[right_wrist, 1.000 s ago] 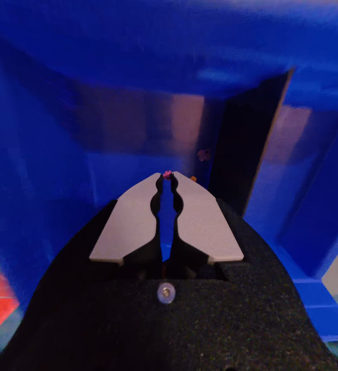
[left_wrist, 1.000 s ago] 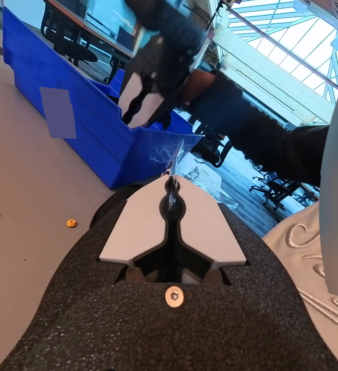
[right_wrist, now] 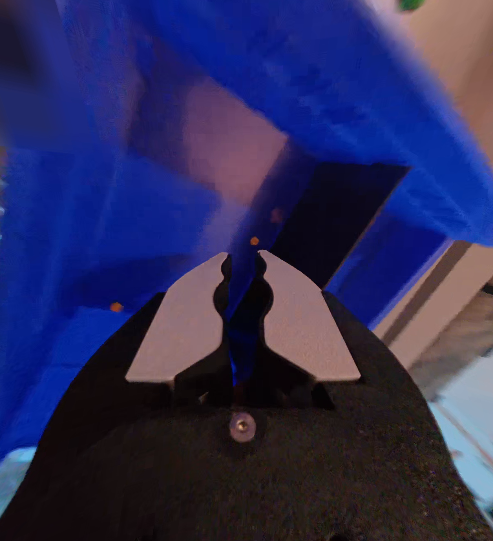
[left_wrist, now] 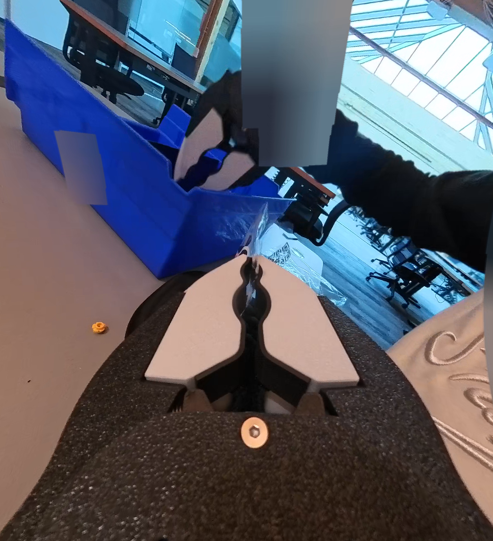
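On the grey desk [left_wrist: 34,263], left claw [left_wrist: 252,259] pinches a limp, slippery clear plastic bag [left_wrist: 261,222] by its edge; right claw [right_wrist: 242,254], spread and empty, hangs inside the blue bin [left_wrist: 139,202].

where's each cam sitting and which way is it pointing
Left wrist view: sits on the left gripper, looking low across the table past the blue bin; its fingers pinch a clear plastic bag; a dark sleeve and the right gripper show.
Right wrist view: sits on the right gripper, looking down into the blurred blue bin, jaws slightly apart, nothing between them; small orange pieces lie ahead.
Shared: the blue bin and the right gripper.
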A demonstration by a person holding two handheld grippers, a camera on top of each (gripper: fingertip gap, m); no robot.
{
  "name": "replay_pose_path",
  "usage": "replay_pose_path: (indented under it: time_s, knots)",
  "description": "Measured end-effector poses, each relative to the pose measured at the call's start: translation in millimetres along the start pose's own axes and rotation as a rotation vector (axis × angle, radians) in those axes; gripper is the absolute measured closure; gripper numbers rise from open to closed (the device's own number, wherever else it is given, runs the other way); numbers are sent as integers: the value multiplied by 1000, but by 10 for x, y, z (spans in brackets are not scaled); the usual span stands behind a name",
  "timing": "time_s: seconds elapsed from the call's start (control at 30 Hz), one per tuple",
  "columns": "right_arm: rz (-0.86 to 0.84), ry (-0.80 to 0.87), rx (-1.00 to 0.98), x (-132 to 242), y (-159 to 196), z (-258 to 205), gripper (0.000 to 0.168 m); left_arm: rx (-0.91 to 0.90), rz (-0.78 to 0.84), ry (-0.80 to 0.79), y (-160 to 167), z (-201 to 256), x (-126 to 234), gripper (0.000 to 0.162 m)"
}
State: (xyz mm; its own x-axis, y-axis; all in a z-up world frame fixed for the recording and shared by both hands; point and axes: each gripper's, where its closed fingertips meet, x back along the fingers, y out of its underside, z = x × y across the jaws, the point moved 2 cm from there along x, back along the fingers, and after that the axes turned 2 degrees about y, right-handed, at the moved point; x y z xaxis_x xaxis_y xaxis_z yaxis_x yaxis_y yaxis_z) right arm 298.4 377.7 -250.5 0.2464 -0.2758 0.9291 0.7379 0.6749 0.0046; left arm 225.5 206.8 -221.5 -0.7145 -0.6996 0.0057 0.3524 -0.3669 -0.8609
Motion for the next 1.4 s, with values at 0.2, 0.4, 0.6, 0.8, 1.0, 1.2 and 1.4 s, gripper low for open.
replay_pose_path:
  time_s: [0.2, 0.4, 0.6, 0.8, 1.0, 1.2, 1.4]
  knots:
    - [-107, -20, 241, -363, 29, 41, 154, 4, 10, -15, 0, -7, 14, 162]
    - [-145, -53, 284, -470, 56, 61, 153, 5, 15, -19, -8, -27, 45, 162]
    - [-180, -124, 272, -502, 113, 8, 156, 21, 21, -6, -9, -52, 44, 162]
    - [-123, -111, 205, -493, 109, 3, 163, 19, 25, 1, -21, -54, 39, 162]
    - [187, -135, -88, -156, -42, -29, 168, 11, 23, 0, -26, -40, 55, 162]
    - [177, -107, -152, 12, 94, -22, 168, -2, 22, 2, -32, -4, 49, 162]
    - [-47, -54, -14, -175, 335, -86, 153, 0, 17, 9, -30, 2, 30, 162]
